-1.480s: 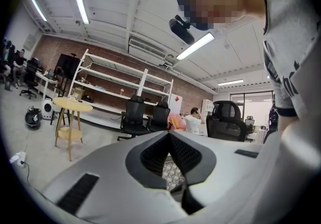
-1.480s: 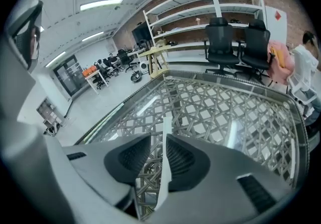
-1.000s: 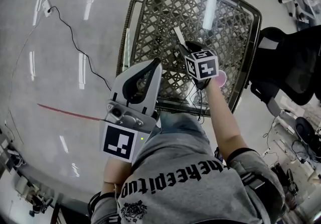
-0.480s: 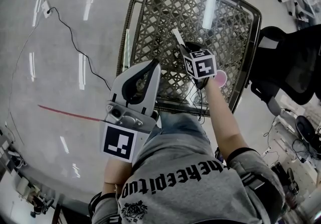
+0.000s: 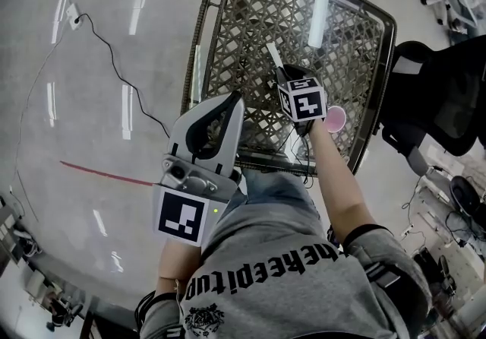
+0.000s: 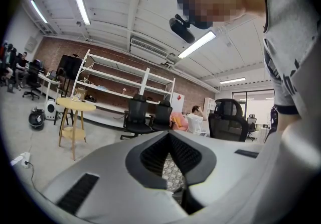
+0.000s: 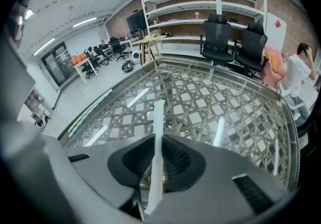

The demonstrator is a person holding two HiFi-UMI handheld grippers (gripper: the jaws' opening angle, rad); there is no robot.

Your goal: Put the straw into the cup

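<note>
A flat white paper-wrapped straw (image 7: 158,117) stands between the jaws of my right gripper (image 7: 156,141), which are closing, and the pads touch its sides. In the head view the straw (image 5: 272,53) sticks out beyond the right gripper (image 5: 283,71), above the glass-topped lattice table (image 5: 228,18). A pink cup (image 5: 336,118) stands on the table just right of that hand, partly hidden by the marker cube. My left gripper (image 5: 232,102) hovers at the table's near edge with its jaws together and nothing in them; its own view (image 6: 169,135) shows the same.
The table's metal rim (image 5: 199,41) rings the lattice top; bright strips on the glass are lamp reflections (image 5: 319,3). A black office chair (image 5: 437,102) stands to the right. A black cable (image 5: 114,64) and a red line (image 5: 106,174) cross the floor on the left.
The right gripper's jaws have closed in on the straw, and the hand has tipped a little, so more of the pink cup shows. The left gripper has kept still.
</note>
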